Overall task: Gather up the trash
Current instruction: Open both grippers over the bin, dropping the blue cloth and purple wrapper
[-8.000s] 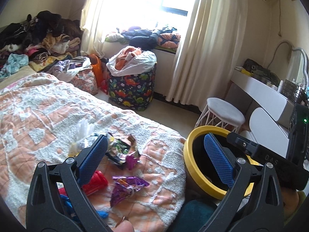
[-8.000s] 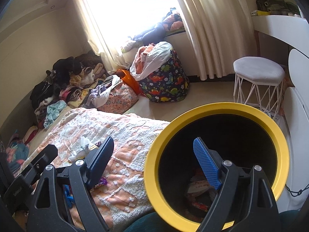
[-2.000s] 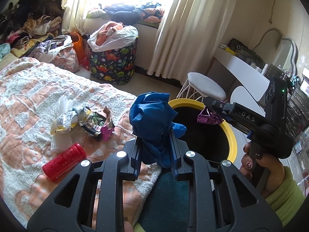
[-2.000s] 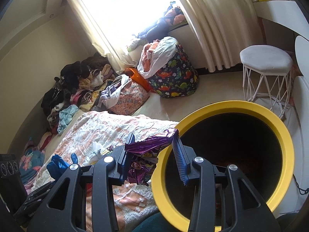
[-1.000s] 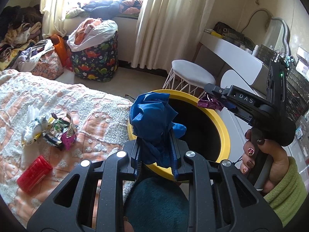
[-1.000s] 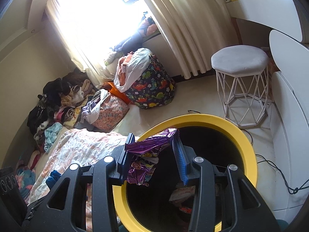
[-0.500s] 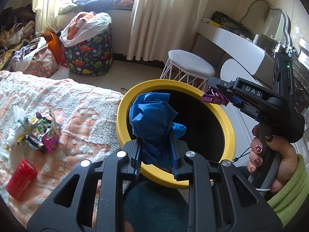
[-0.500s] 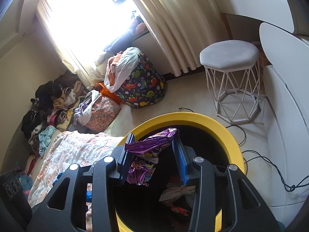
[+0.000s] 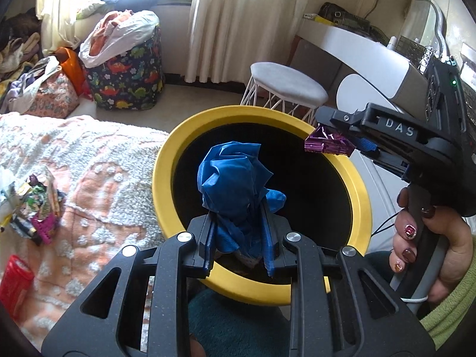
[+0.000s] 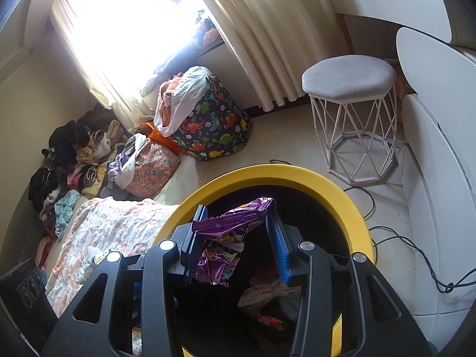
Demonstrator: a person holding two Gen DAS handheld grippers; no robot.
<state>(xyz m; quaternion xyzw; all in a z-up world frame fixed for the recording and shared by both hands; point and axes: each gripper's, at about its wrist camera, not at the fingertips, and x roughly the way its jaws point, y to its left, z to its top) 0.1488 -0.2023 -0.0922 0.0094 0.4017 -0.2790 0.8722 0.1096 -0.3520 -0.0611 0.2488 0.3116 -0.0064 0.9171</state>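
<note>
My left gripper (image 9: pixel 238 238) is clenched on a blue bag (image 9: pixel 235 178), soft and light, over the yellow bin (image 9: pixel 166 160). My right gripper (image 10: pixel 236 235) is opening around a purple wrapper (image 10: pixel 232 220), crinkly and slippery, above the bin mouth. Both crush easily; pinching bunched folds holds best.

The bottom of the yellow bin (image 9: pixel 361 208) is lost in darkness in the left wrist view. The red can (image 9: pixel 13 279) on the bed (image 9: pixel 98 160), left of the bin, is cut off by the picture's edge. Print on the crumpled wrappers (image 10: pixel 267 294) inside the bin cannot be read.
</note>
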